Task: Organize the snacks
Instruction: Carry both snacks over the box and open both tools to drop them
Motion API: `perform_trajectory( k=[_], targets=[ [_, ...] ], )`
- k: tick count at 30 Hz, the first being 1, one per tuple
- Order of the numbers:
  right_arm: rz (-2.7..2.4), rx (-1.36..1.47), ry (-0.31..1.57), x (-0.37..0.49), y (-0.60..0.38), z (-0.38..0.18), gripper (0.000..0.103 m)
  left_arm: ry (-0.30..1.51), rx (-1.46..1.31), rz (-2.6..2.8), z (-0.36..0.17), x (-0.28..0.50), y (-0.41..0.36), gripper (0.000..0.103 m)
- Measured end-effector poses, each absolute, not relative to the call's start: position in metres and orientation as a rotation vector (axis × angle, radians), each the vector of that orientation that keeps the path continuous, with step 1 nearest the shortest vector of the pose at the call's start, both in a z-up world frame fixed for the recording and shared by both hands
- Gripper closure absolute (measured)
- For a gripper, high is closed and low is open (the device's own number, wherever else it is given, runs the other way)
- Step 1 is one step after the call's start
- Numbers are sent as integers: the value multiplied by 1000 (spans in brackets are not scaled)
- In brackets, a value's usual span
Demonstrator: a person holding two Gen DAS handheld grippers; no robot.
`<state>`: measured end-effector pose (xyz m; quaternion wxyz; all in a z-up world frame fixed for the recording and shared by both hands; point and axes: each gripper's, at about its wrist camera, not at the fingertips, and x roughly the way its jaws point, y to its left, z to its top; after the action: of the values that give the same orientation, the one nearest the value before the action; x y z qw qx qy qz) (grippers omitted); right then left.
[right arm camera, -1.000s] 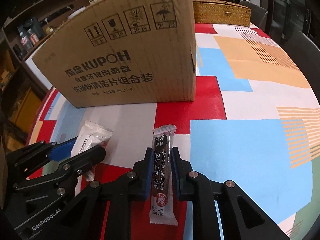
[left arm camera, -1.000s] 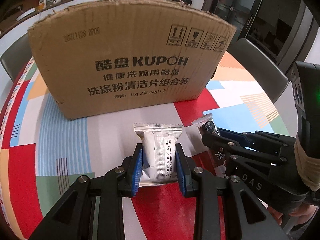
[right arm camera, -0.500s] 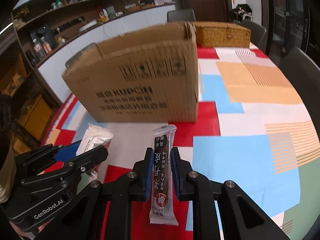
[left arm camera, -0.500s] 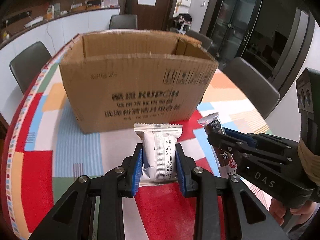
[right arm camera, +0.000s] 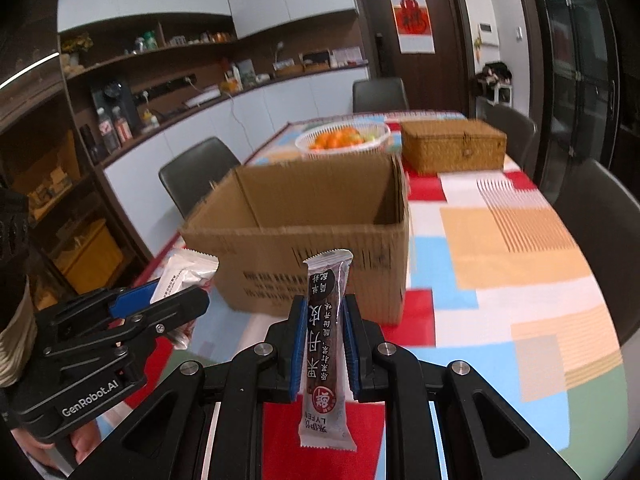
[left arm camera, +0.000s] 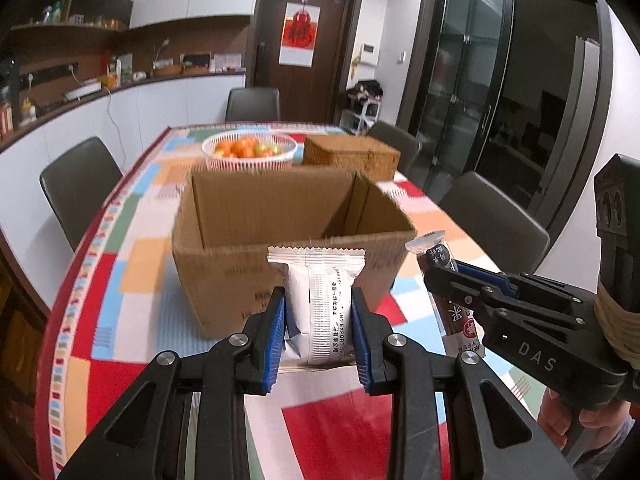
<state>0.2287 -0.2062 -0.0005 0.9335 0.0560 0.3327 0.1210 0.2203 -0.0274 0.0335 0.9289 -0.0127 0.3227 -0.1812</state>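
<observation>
Left gripper [left arm camera: 318, 330] pinches a white crimped packet [left arm camera: 318, 304]; right gripper [right arm camera: 323, 346] clamps a slim dark bar [right arm camera: 325, 344] before the open box [right arm camera: 320, 216].

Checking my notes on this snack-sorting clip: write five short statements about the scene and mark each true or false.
1. The left hand-held gripper is shut on a white snack packet. True.
2. The right hand-held gripper is open with nothing in it. False: it is shut on a dark snack bar.
3. The cardboard box is open at the top. True.
4. The white basket of orange fruit stands inside the cardboard box. False: it stands on the table beyond the box.
5. The wicker box has its lid open. False: its lid is closed.
</observation>
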Motion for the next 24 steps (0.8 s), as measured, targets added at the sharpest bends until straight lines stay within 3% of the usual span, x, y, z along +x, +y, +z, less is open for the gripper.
perform_trajectory(
  k=[11,24],
  targets=[
    [264,96,554,247,-200,44,84,566,-21,-325,71,242,-16,73],
    [277,50,522,288,-187,67,84,571,-17,-304,78,292,-9,73]
  ],
)
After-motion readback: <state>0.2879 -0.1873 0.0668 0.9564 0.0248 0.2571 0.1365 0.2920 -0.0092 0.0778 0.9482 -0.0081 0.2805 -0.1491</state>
